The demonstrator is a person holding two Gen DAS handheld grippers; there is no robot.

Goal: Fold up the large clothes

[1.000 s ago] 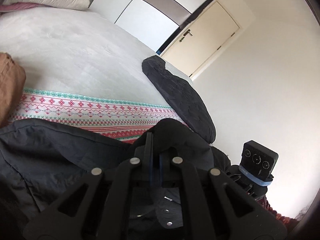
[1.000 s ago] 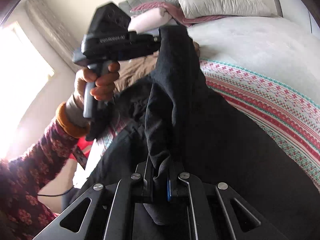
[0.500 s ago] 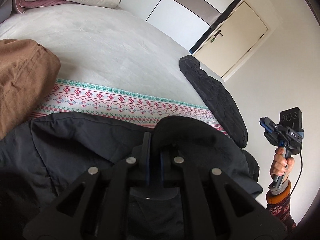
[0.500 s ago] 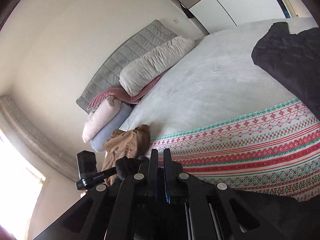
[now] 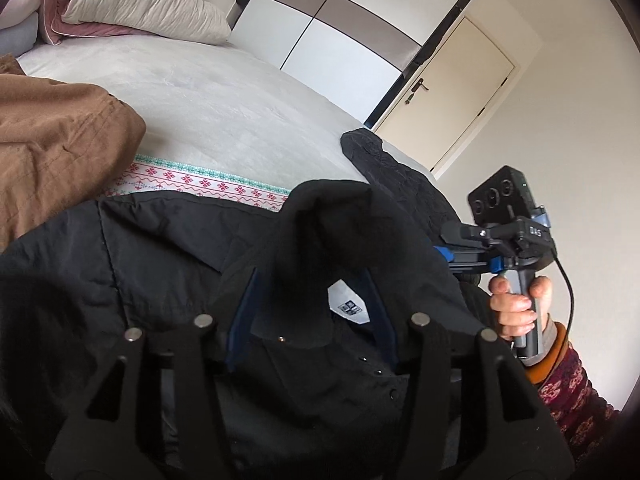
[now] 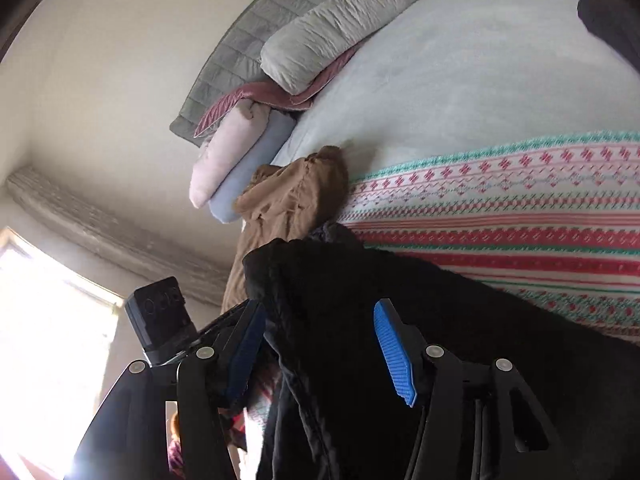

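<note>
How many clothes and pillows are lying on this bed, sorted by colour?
Black garments: 2, the black jacket near the grippers and the black quilted garment at the far edge.
Brown garments: 1, the brown garment.
White pillows: 1, the white pillow.
Pink pillows: 1, the pink pillow.
Pale blue pillows: 1, the pale blue pillow.
Total: 6.

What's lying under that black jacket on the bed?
Under the black jacket lies a patterned blanket, its red and green stripes showing past the jacket's edge. Anything else beneath is covered.
</note>
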